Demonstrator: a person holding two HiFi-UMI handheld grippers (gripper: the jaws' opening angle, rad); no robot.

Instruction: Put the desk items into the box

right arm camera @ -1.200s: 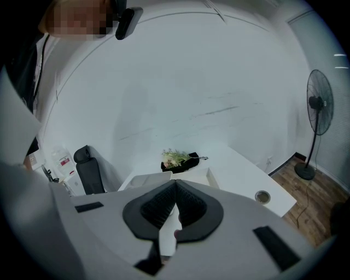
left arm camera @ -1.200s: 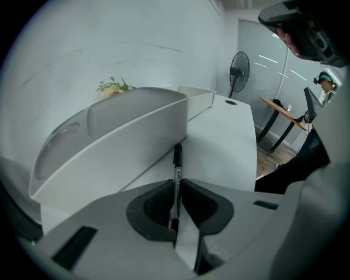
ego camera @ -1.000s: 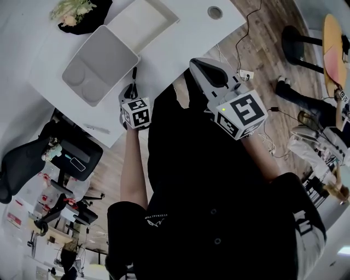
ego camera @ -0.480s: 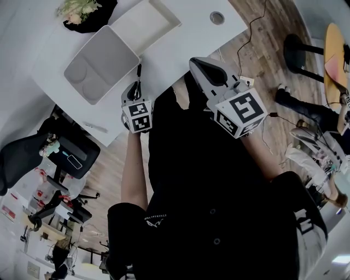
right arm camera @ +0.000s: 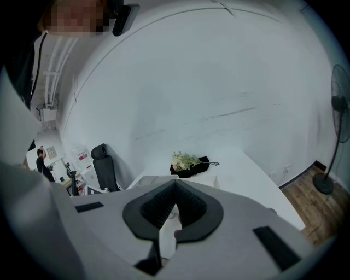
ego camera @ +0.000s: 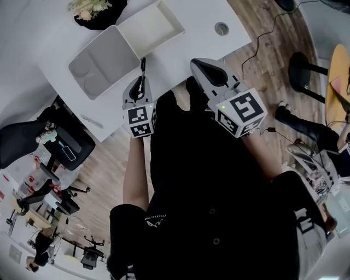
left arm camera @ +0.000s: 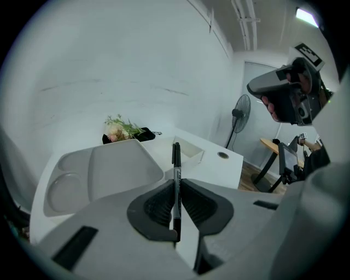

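Observation:
A black pen (ego camera: 143,68) sticks out forward from my left gripper (ego camera: 140,83), which is shut on its lower part (left arm camera: 175,180). The gripper hovers at the desk's near edge, just in front of the gap between a shallow grey tray (ego camera: 101,59) with round recesses and an open white box (ego camera: 151,25). In the left gripper view the pen tip points toward the box (left arm camera: 190,150), with the tray (left arm camera: 104,170) to its left. My right gripper (ego camera: 200,64) is held off the desk edge to the right, jaws shut (right arm camera: 175,187) with nothing between them.
A bunch of flowers on black cloth (ego camera: 92,7) lies at the desk's far side. A round cable hole (ego camera: 221,28) sits in the white desk (ego camera: 188,22) right of the box. Black office chairs (ego camera: 33,147) stand left, a fan (left arm camera: 239,117) and stools right.
The head view has swung, so the desk now sits more to the right. My left gripper still grips the pen and has edged slightly toward the box. The right gripper stays shut.

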